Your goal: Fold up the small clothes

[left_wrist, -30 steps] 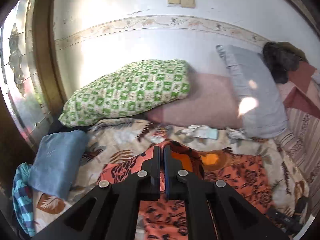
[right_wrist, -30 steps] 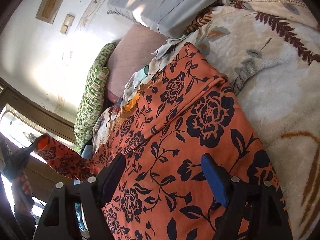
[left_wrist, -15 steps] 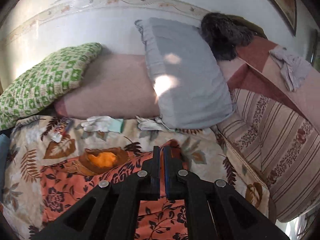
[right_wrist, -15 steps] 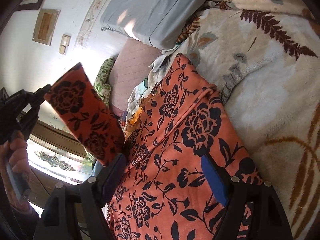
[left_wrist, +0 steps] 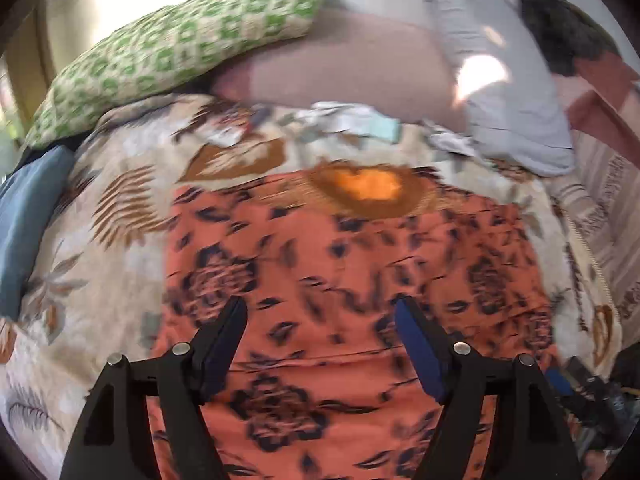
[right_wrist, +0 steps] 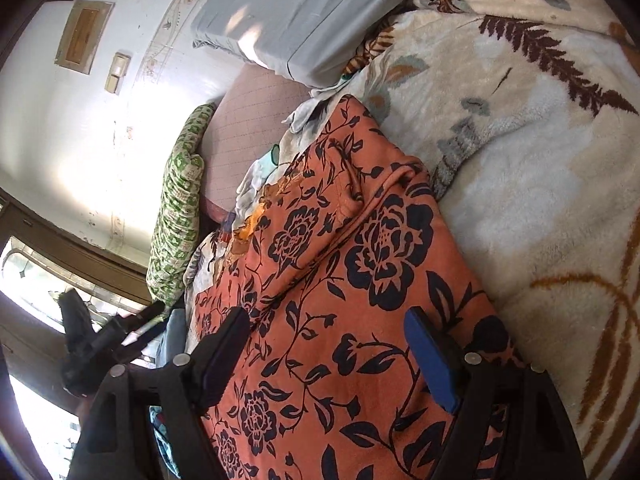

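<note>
An orange garment with black flowers (left_wrist: 352, 272) lies spread on the leaf-patterned blanket (left_wrist: 112, 216), with one side folded over the rest. My left gripper (left_wrist: 320, 328) is open and empty just above it, its blue pads apart. The same garment (right_wrist: 352, 264) fills the right wrist view, a folded layer lying across its far half. My right gripper (right_wrist: 328, 340) is open and empty over the garment's near part. The left gripper (right_wrist: 120, 332) shows at the left edge of the right wrist view, blurred.
A green checked pillow (left_wrist: 180, 44), a pink pillow (left_wrist: 344, 68) and a grey pillow (left_wrist: 500, 80) lie against the wall. A folded blue cloth (left_wrist: 28, 216) sits at the left. Small pale clothes (left_wrist: 352, 120) lie beyond the garment. Cream blanket (right_wrist: 540, 160) stretches to the right.
My left gripper carried a side of the orange garment over the rest, then opened and let it go. The right gripper stayed open over the garment.
</note>
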The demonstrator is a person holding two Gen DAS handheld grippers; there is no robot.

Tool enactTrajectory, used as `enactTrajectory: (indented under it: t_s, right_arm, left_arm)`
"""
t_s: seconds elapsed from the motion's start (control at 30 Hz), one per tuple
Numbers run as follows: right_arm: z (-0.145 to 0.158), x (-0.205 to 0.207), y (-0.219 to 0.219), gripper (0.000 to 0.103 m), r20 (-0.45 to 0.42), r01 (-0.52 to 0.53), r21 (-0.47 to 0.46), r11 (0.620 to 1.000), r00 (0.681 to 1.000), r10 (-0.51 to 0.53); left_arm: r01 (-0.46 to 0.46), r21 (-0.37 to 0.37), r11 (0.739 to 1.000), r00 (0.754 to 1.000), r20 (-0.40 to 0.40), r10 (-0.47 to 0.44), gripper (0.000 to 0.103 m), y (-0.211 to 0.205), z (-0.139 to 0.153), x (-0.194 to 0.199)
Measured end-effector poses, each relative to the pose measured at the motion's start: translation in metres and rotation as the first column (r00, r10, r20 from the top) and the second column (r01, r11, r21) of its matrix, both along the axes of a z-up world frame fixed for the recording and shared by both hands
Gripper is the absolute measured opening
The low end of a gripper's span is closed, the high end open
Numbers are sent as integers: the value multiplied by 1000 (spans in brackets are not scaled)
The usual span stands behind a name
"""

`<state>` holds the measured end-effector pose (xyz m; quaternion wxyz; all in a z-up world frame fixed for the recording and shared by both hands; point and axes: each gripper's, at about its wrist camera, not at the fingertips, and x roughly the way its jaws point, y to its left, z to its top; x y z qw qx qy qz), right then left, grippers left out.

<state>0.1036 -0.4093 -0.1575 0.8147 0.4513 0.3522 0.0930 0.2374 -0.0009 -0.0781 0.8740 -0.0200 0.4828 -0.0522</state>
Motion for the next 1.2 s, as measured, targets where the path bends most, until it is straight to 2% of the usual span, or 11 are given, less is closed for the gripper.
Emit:
enactTrajectory:
  t_s: [0.1,0.27,0.37,0.43,0.5,0.67,0.73,0.83,0.87,0.93,1.2]
  right_arm:
    - [14,4,-9,82,39,-4,41,999,999,2]
    - [54,73,-18,82,38,-71,-119,990,996,76]
    - [50,130,-11,82,-87,-134,-315,940,990,112]
    - [34,157,-8,82,-166,-179,-350,920,978,127]
    - [14,175,-1,81,-245,-239,-369,898,957,154]
    - [14,182,14,52,-289,-313,-461,830,938,193]
    - [16,184,13,34,-298,-319,-476,819,935,191]
    - [23,185,10,30,-288,-317,-463,828,937,198]
    - [25,185,11,30,-285,-321,-468,823,937,203]
    - [30,184,15,30,-279,-328,-478,815,936,213]
    - [53,181,16,30,-207,-296,-496,817,953,219]
  left_arm:
    - [-89,28,996,995,-47,90,76,49,-34,5]
    - [-103,66,993,993,-50,106,76,74,-62,15]
    - [-158,36,987,985,-60,160,76,92,-70,19]
    - [-199,-15,980,978,-71,197,74,110,-74,18]
    - [-207,-85,975,975,-97,199,54,124,-77,19]
    - [-108,-213,971,993,-62,97,53,123,-55,30]
    - [-82,-190,978,996,-35,77,76,114,-48,46]
    - [-61,-159,985,997,-66,51,75,104,-54,78]
    - [-50,-169,984,995,-90,35,67,101,-59,86]
    - [-39,-140,989,989,-148,18,11,96,-68,96]
    - [-51,-148,988,994,-100,36,9,117,-64,100]
